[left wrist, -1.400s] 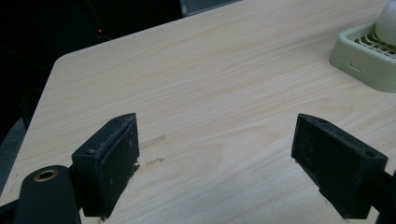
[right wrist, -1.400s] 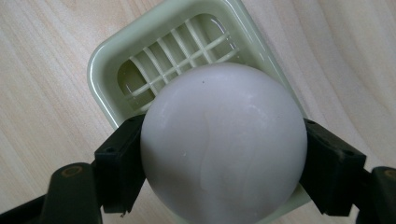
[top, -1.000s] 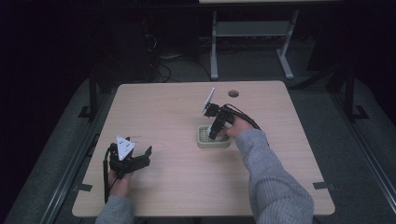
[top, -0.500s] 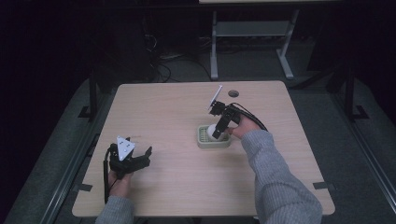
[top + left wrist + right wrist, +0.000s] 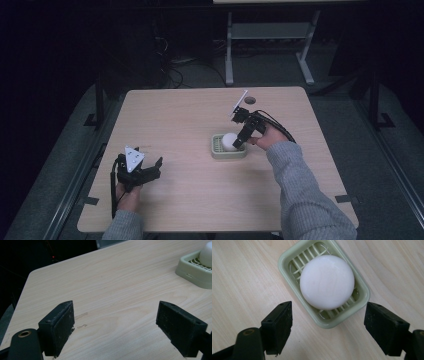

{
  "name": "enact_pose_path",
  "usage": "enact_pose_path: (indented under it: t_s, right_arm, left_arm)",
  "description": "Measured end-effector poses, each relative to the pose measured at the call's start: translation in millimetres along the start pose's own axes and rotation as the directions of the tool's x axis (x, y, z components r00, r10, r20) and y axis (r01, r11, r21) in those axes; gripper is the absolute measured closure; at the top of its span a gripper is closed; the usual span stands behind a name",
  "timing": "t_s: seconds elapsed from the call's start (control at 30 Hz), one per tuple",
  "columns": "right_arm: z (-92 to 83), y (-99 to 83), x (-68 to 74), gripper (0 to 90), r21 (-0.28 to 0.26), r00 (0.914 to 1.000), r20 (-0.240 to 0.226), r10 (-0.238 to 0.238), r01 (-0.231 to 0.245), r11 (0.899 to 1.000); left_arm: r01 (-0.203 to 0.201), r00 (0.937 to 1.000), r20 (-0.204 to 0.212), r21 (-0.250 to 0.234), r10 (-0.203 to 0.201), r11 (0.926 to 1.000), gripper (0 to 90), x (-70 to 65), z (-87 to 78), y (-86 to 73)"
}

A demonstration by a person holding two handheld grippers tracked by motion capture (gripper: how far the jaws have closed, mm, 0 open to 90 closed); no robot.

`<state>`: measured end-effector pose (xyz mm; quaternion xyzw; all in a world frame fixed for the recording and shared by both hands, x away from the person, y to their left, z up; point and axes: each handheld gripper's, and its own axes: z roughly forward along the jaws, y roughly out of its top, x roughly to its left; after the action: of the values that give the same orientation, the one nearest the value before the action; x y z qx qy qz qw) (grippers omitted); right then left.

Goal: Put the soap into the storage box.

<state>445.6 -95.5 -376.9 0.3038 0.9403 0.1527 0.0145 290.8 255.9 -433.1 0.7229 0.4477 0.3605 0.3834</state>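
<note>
A round white soap [image 5: 327, 281] lies in a pale green slatted soap dish [image 5: 359, 287] near the middle of the table; in the high view the soap [image 5: 229, 140] and dish [image 5: 220, 152] sit just left of my right gripper [image 5: 240, 141]. My right gripper [image 5: 328, 328] hovers above the dish's near end, open, with nothing between its jaws. My left gripper [image 5: 150, 170] rests at the table's front left, open and empty [image 5: 115, 322]. A corner of the dish [image 5: 192, 273] appears at the upper right in the left gripper view.
The light wooden table [image 5: 170, 115] has a small round hole [image 5: 249, 100] near its far edge. A cable [image 5: 280, 127] trails from the right gripper over the person's hand. A metal stand [image 5: 270, 35] is on the dark floor beyond the table.
The right gripper has pulled back up and to the right from the dish, uncovering the white soap lying in it. The left gripper has stayed in place.
</note>
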Motion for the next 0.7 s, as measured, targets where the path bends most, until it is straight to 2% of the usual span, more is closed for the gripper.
enact_pose_path:
  t_s: [0.7]
  right_arm:
    - [-15.6, -28.1, 1.7, 22.1, -0.042, 0.9996, -0.009, 0.027, -0.027, 0.999]
  left_arm:
    - [-0.006, 1.0, 0.001, 0.006, 0.006, 1.0, 14.8, -0.6, -0.5, 0.1]
